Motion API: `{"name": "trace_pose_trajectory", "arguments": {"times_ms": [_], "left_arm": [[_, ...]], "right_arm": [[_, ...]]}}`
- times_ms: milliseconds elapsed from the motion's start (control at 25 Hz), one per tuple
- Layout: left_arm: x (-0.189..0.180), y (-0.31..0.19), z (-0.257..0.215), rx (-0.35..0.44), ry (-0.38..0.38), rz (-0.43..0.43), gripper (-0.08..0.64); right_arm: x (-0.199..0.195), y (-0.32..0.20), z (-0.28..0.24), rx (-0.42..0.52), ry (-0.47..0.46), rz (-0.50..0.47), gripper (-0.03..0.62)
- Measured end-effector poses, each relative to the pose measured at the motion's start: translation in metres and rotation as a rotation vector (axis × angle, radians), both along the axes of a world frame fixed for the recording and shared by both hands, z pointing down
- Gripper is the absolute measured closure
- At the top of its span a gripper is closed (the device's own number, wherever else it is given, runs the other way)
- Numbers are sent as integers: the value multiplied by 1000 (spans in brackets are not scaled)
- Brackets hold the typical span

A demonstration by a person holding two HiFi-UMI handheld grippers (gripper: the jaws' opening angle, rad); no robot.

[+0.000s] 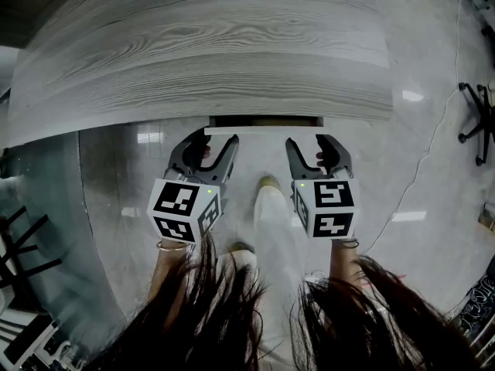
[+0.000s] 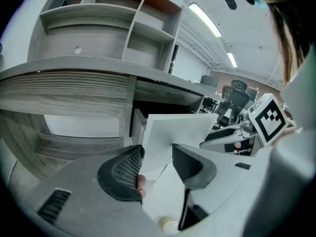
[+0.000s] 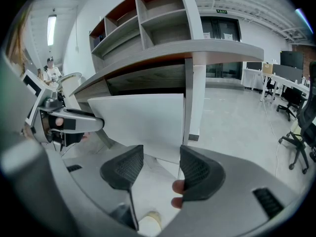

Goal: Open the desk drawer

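The white drawer front [image 1: 263, 131] juts a little out from under the grey wood desk top [image 1: 201, 52], with a dark gap behind it. My left gripper [image 1: 213, 142] is open just before the drawer's left end. My right gripper [image 1: 311, 142] is open before its right end. In the left gripper view the drawer front [image 2: 180, 130] stands past the open left gripper [image 2: 155, 162], apart from its pads. The right gripper view shows the same panel [image 3: 138, 120] beyond the open right gripper [image 3: 160, 164]. Nothing is between either pair of jaws.
Shelves [image 2: 103, 19] rise above the desk. My white trouser leg and shoe [image 1: 268, 184] stand on the glossy floor between the grippers. An office chair base [image 1: 478, 118] and a cable [image 1: 433, 141] lie to the right. A desk leg [image 3: 197, 98] stands beside the drawer.
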State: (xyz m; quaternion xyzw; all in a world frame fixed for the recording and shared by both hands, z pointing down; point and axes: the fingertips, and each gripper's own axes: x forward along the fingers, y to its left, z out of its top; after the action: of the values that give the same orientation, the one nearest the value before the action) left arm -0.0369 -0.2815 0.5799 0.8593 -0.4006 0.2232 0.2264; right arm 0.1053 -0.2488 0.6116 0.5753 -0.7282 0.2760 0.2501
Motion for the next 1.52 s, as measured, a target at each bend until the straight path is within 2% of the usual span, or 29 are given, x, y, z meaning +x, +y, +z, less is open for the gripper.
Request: {"name": "trace_pose_trajectory", "arguments": {"times_ms": [800,1120,1520], "left_arm": [[-2,23,1,-16,7,-11,371],[-2,35,1,-49,5,-20,371],[-4,43,2,-44,2,-24,371]], "right_arm": [[-1,21,2,-19,8,8,373],[0,29,3,-22,6,20,373],[-2,37,3,-24,0,30,373]]}}
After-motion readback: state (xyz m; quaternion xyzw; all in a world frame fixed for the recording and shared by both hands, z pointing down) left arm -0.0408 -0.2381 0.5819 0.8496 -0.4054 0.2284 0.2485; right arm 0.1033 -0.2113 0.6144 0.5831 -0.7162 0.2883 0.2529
